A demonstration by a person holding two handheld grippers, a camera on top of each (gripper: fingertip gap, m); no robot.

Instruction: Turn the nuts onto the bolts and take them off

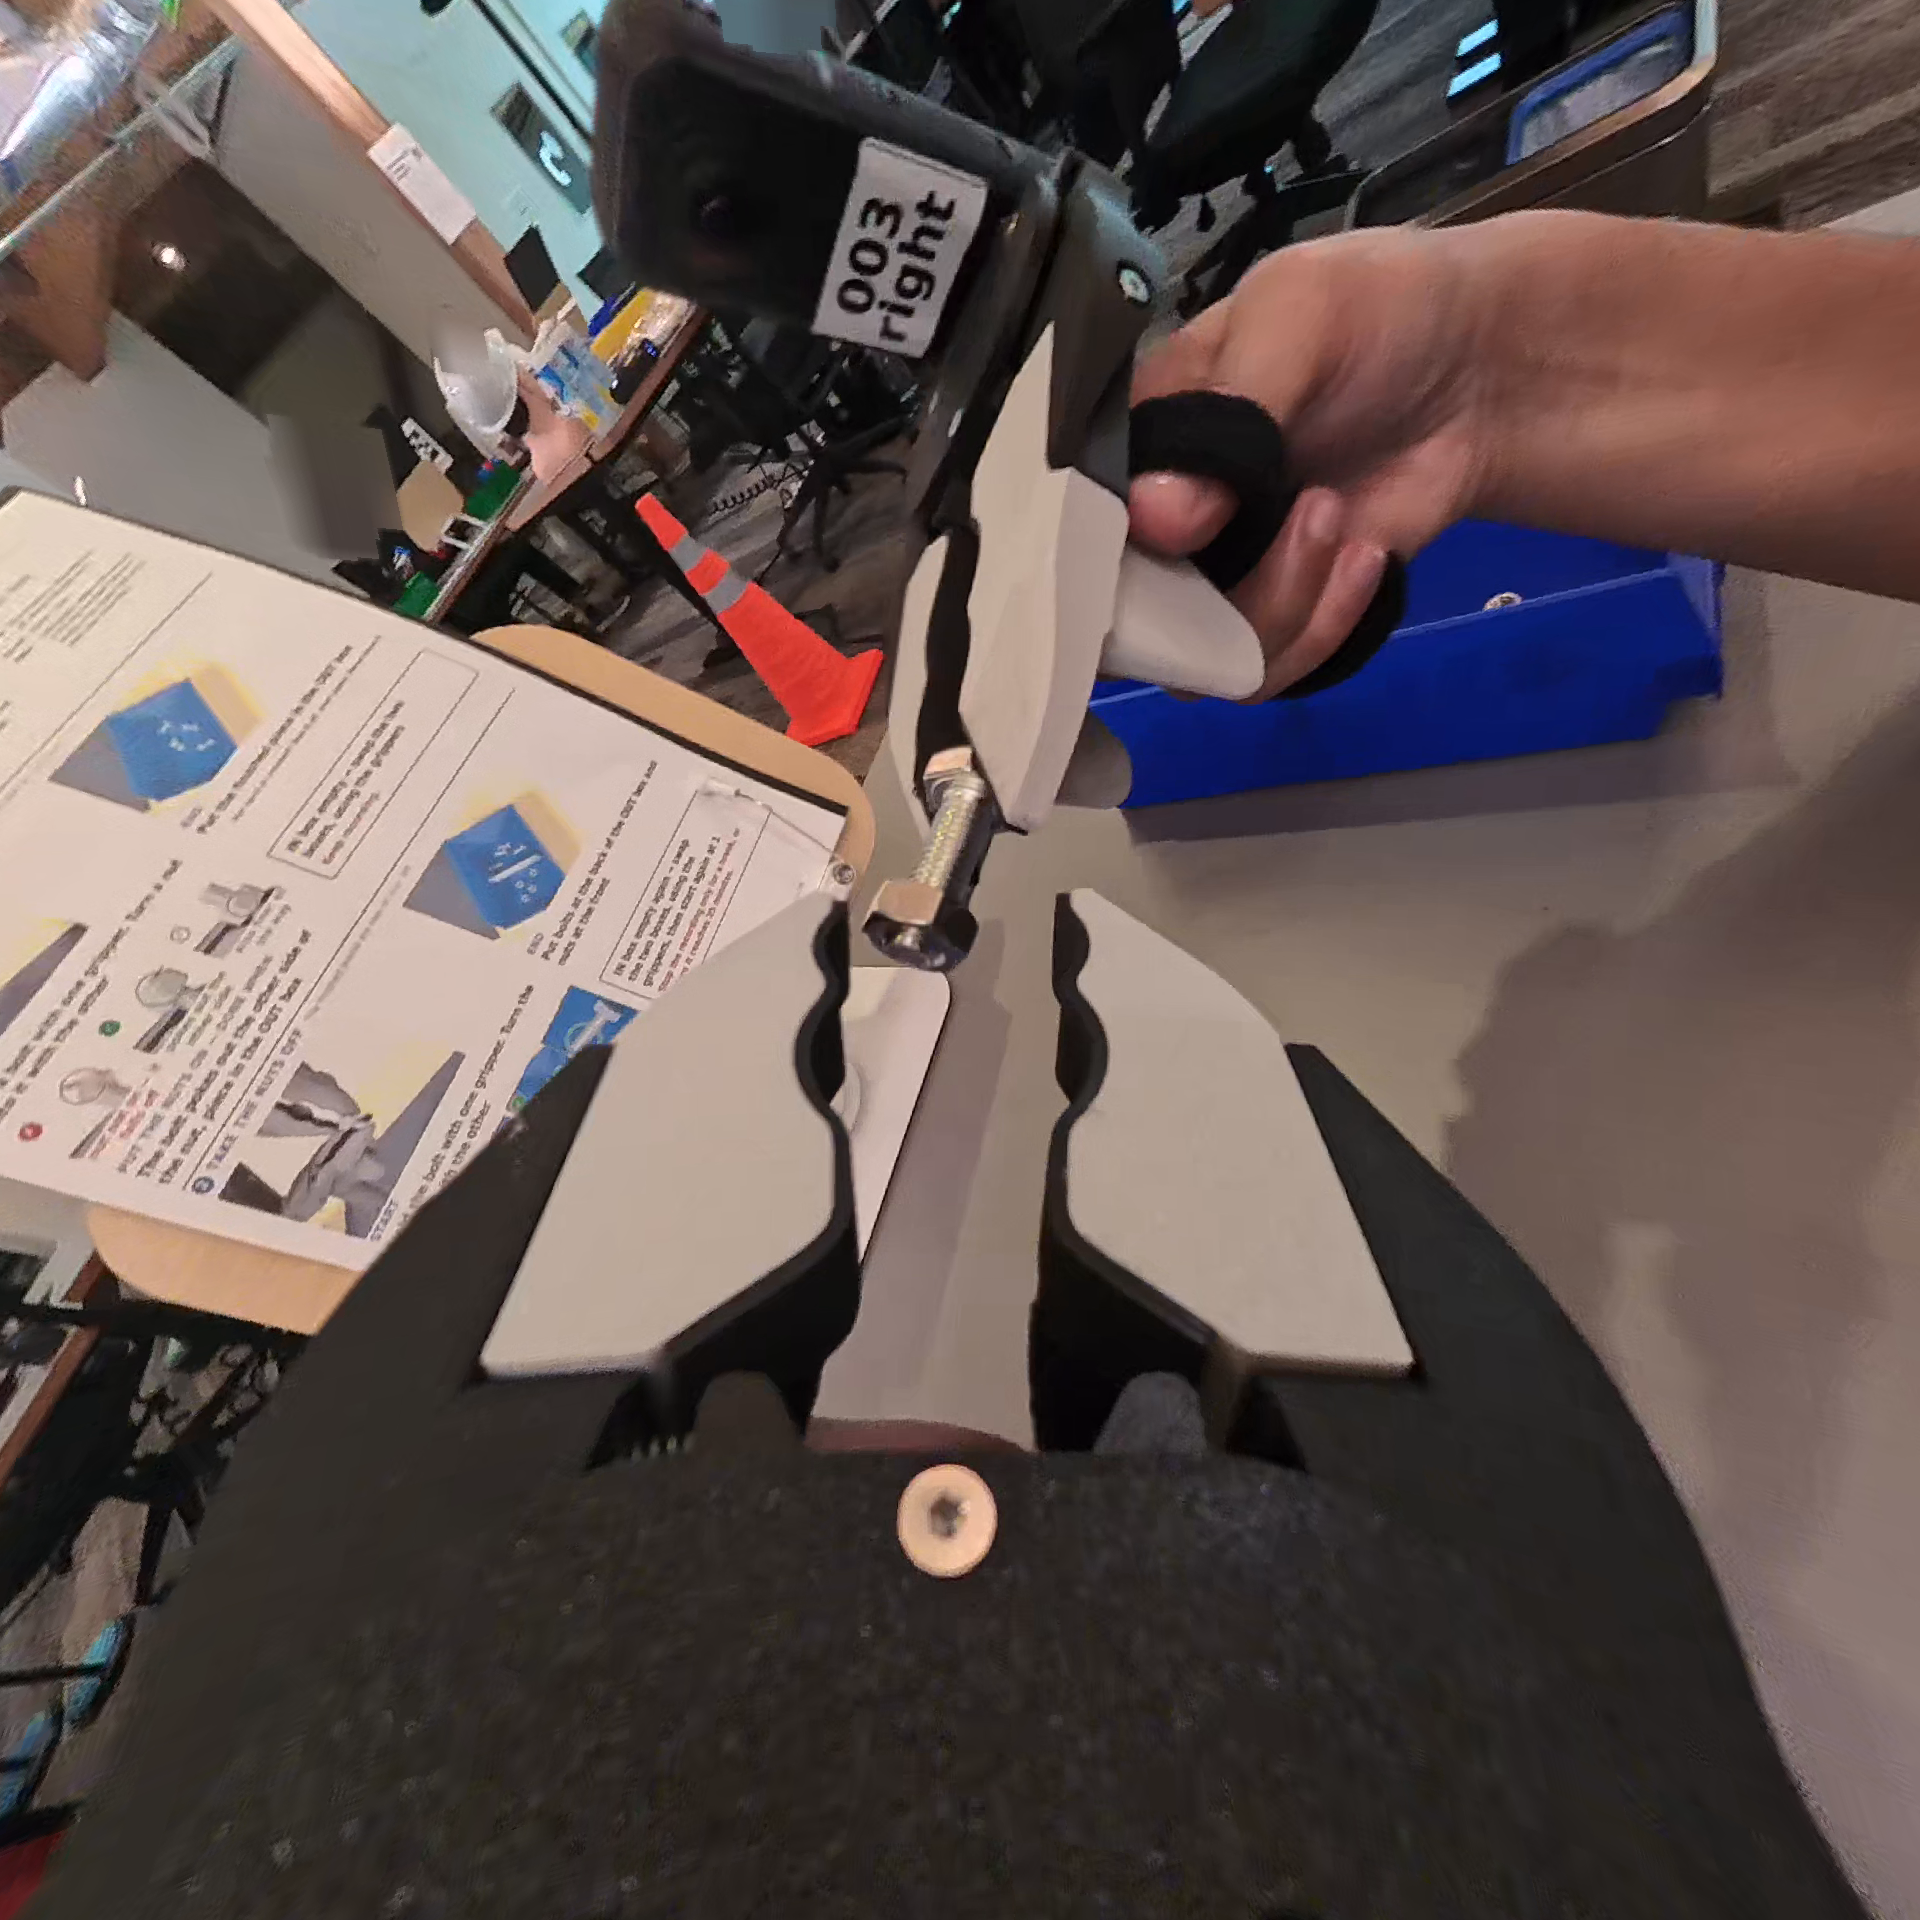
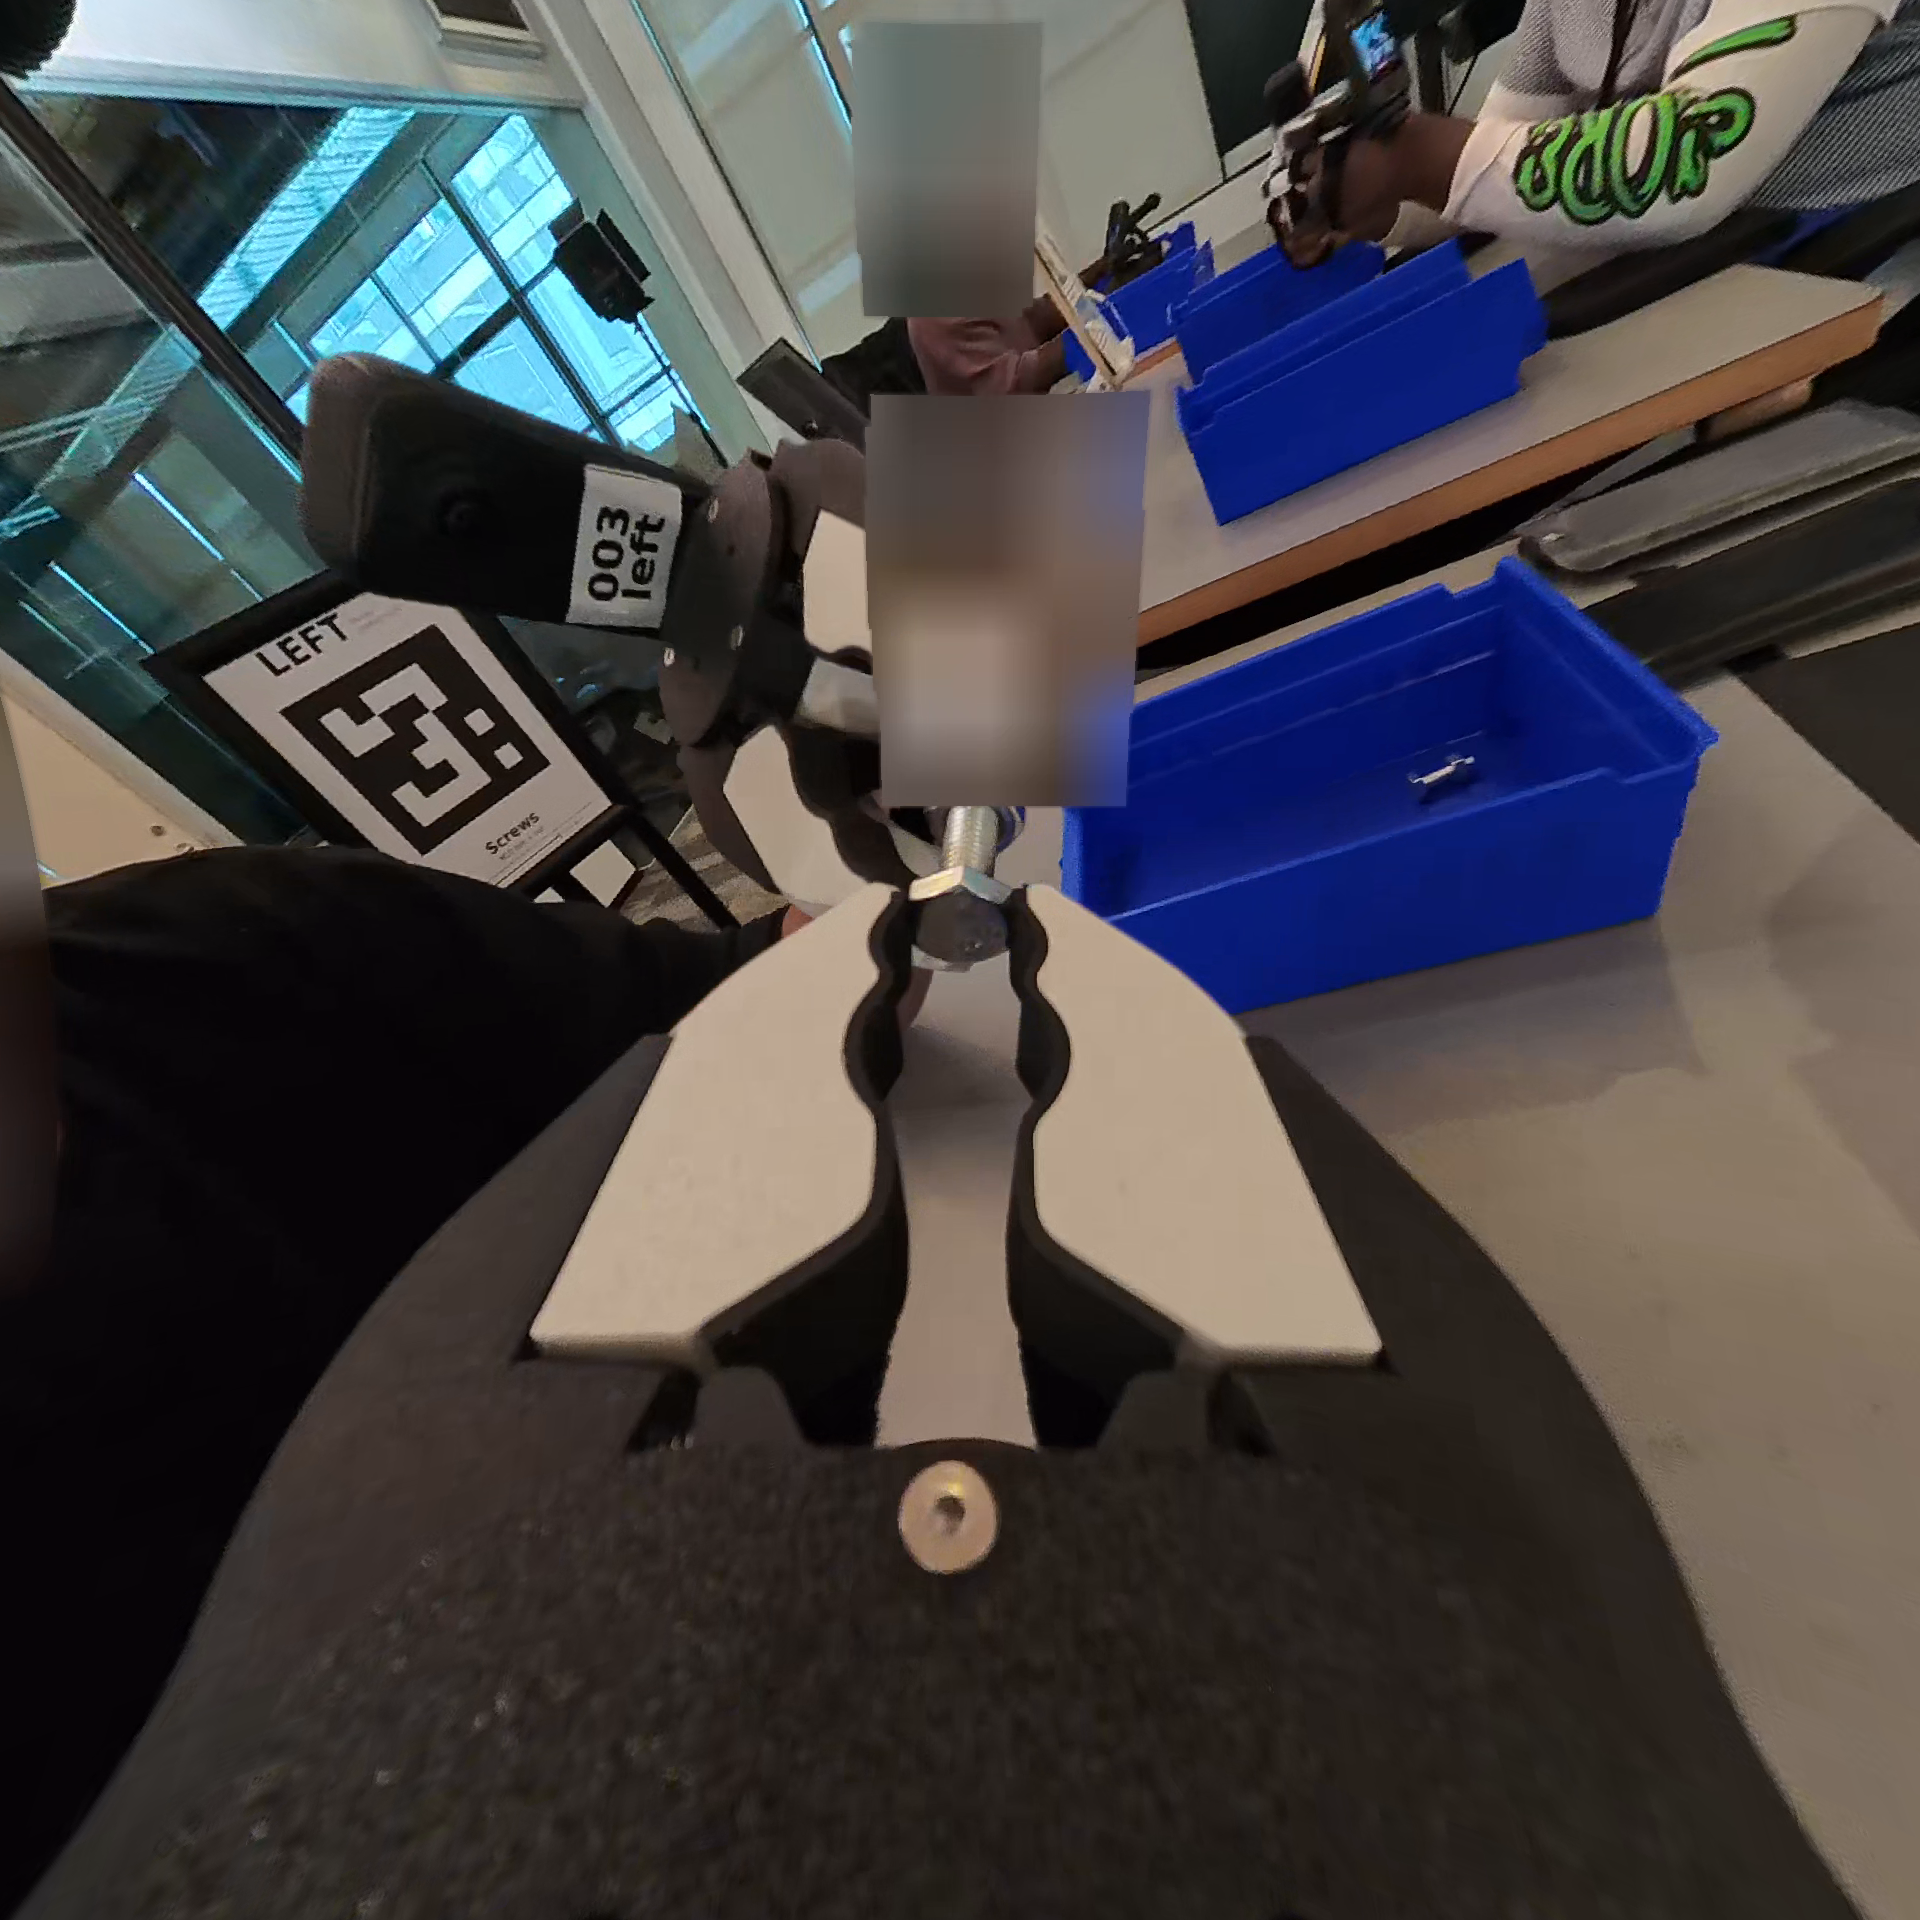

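The right gripper (image 2: pixel 951 920) is clamped on the head end of a bolt (image 1: pixel 961 821), whose threaded shank points at the left gripper (image 1: pixel 945 914), and a nut (image 1: pixel 916 923) sits at the free tip of the thread. The left gripper's jaws stand apart with the nut just ahead of their tips, touching neither as far as the left wrist view shows; from the right wrist view that end is hidden by a patch. Whether the nut is going on or coming off cannot be told from here. To do the step well, I judge the left gripper should come forward until its notched pads (image 1: pixel 826 997) face two opposite flats of the nut, close squarely, and turn about the bolt's axis while the right holds firm. Keeping both tools in one line matters, since a tilt could cross the thread or pop the nut loose. Short turns with a regrip between them seem safer than one long twist. A blue bin (image 2: pixel 1558 873) rests on the grey table (image 2: pixel 1558 1195) just beyond the bolt, and holds one small metal part, probably a bolt, near its far wall; the rest of its floor looks bare. More blue bins (image 2: pixel 1351 416) stand on a farther table, contents unseen. An instruction sheet (image 1: pixel 312 831) lies to the left
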